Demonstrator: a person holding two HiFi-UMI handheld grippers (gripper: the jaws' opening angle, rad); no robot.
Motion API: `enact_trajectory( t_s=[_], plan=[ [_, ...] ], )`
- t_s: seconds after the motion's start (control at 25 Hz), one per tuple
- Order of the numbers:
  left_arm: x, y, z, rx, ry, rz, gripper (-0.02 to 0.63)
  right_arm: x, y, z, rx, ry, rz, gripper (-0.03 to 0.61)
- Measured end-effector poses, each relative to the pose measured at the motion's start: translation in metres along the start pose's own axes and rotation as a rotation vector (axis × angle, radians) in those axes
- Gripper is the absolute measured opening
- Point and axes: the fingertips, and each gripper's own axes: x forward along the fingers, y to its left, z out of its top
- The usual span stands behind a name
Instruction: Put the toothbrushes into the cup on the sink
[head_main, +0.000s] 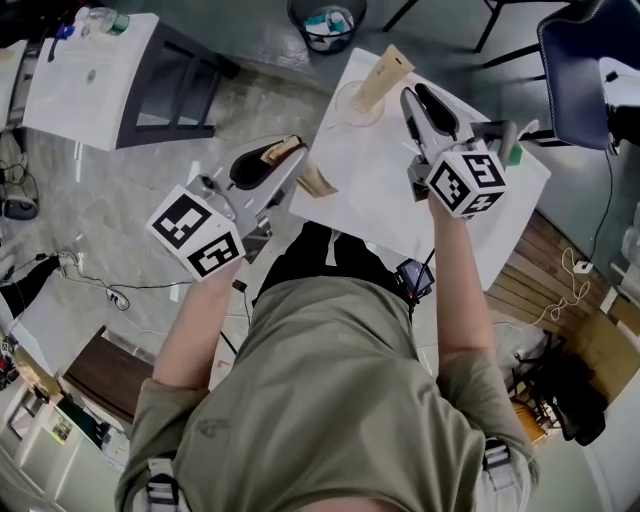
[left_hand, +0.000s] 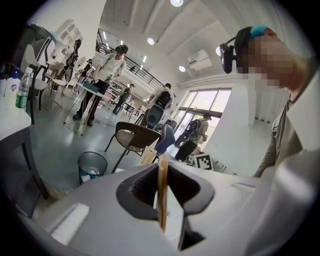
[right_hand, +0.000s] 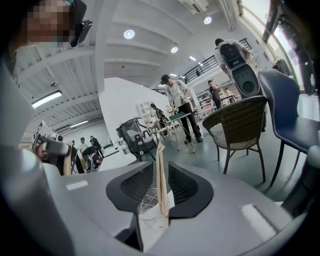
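- The clear plastic cup (head_main: 355, 108) stands upright near the far edge of the white tabletop (head_main: 400, 215).
- One tan cardboard toothbrush pack (head_main: 385, 72) stands in the cup, leaning out over its rim.
- The right gripper (head_main: 413, 95) hangs just beside the cup. Its jaws stand apart, and in the right gripper view the cup (right_hand: 150, 207) and the pack (right_hand: 161, 175) show in the gap between them, with space on both sides of the pack.
- The left gripper (head_main: 298, 165) is closed on a second toothbrush pack (head_main: 318, 182), held off the table's near-left edge. In the left gripper view this pack (left_hand: 162, 195) runs edge-on between the jaws.
- A mesh wastebasket (head_main: 327, 22) stands on the floor beyond the table.
- A blue chair (head_main: 575, 70) stands to the right of the table.
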Motion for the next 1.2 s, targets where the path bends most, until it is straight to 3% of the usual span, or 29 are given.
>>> enact_trajectory(
  t_s=[0.6,1.2],
  plan=[
    [0.009,-0.017,0.020,0.064,-0.041,0.018,0.052,-0.074,0.018,-0.010,0.038,0.011,0.036,0.081],
    [0.044,-0.001,0.054,0.116,-0.070,0.024,0.052,-0.116,0.012,-0.015,0.079,0.018,0.013,0.081]
  ],
)
